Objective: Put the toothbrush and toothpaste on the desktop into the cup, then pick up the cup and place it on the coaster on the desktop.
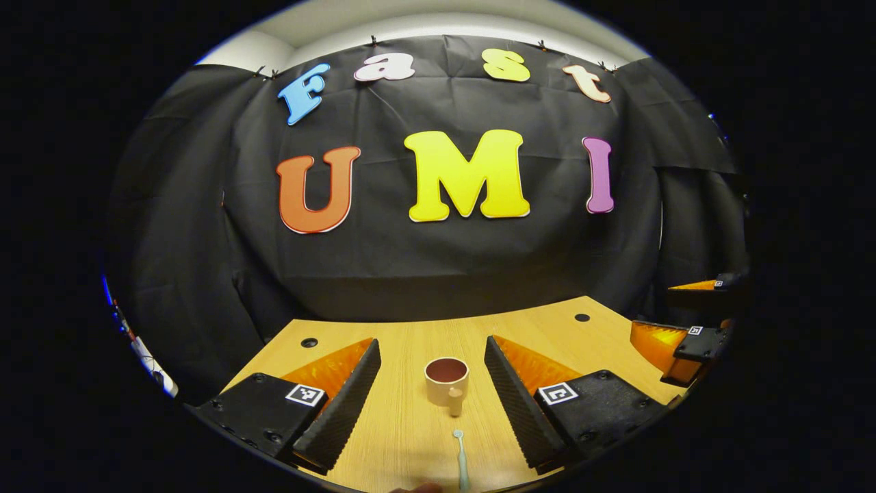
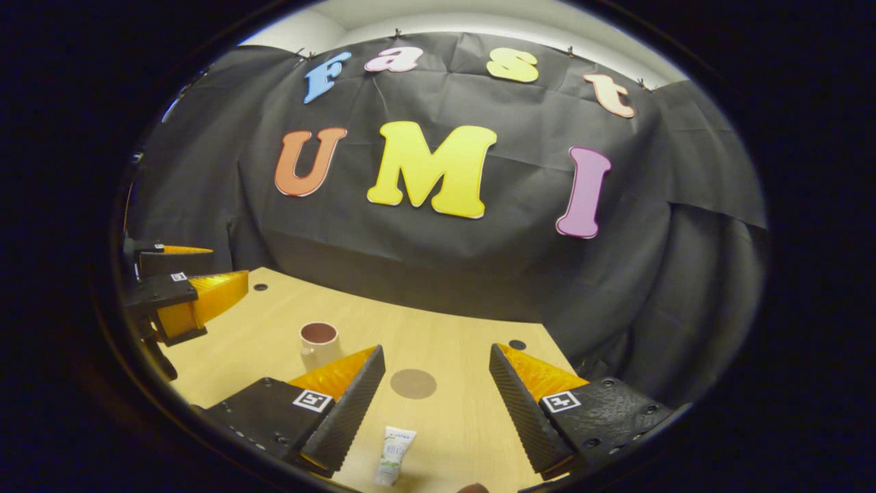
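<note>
In the left gripper view a beige cup [image 1: 447, 382] with a dark inside stands upright on the wooden desktop [image 1: 410, 424], its handle turned toward me. A pale toothbrush [image 1: 461, 460] lies just in front of it. My left gripper [image 1: 432, 394] is open above the desk, with cup and brush between its fingers' lines. In the right gripper view a white toothpaste tube [image 2: 393, 454] lies near the bottom, a round brown coaster [image 2: 413, 383] lies beyond it, and the cup [image 2: 319, 344] stands farther left. My right gripper [image 2: 435, 400] is open and holds nothing.
The right gripper [image 1: 677, 349] shows at the right edge of the left gripper view, and the left gripper [image 2: 181, 298] at the left edge of the right gripper view. Small dark holes [image 1: 308, 342] mark the desk's far corners. Black cloth hangs behind the desk.
</note>
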Available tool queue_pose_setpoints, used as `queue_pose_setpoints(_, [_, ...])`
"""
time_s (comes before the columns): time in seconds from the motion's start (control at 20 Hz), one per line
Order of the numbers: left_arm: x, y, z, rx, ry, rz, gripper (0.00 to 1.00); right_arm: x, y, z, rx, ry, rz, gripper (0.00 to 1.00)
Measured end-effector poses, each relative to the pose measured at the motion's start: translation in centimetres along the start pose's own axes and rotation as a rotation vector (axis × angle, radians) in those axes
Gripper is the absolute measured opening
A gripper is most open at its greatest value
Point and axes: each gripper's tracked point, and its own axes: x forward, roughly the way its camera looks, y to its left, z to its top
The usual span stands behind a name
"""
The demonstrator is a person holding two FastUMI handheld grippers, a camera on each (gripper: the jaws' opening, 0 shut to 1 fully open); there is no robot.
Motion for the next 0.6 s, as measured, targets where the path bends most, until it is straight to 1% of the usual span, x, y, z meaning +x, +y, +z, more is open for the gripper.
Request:
queue_pose_setpoints(0.15, [0.3, -0.7, -1.9, -0.006, 0.073, -0.027, 0.97, 0.3, 0.2, -1.7, 0.007, 0.058, 0.008, 0.97])
queue_pose_setpoints(0.2, [0.4, -0.7, -2.6, -0.006, 0.101, -0.035, 0.97, 0.4, 0.2, -2.3, 0.012, 0.082, 0.01, 0.95])
queue_pose_setpoints(0.35, [0.6, -1.3, -5.3, -0.008, 0.205, -0.055, 0.98, 0.7, 0.2, -4.3, 0.028, 0.15, 0.013, 0.95])
queue_pose_setpoints(0.4, [0.5, -1.5, -6.1, -0.014, 0.234, -0.061, 0.98, 0.9, 0.3, -5.0, 0.038, 0.171, 0.017, 0.93])
queue_pose_setpoints(0.45, [0.6, -1.6, -6.9, -0.019, 0.264, -0.065, 0.98, 1.1, 0.3, -5.7, 0.047, 0.198, 0.018, 0.95])
queue_pose_setpoints(0.5, [0.8, -1.6, -7.6, -0.025, 0.292, -0.07, 0.98, 1.3, 0.2, -6.5, 0.055, 0.23, 0.017, 0.95])
queue_pose_setpoints(0.55, [0.9, -1.8, -8.4, -0.027, 0.319, -0.072, 0.98, 1.6, 0.2, -7.4, 0.062, 0.265, 0.019, 0.97])
queue_pose_setpoints(0.6, [0.9, -1.9, -9.2, -0.026, 0.346, -0.076, 0.98, 1.8, 0.4, -8.4, 0.069, 0.303, 0.021, 0.94])
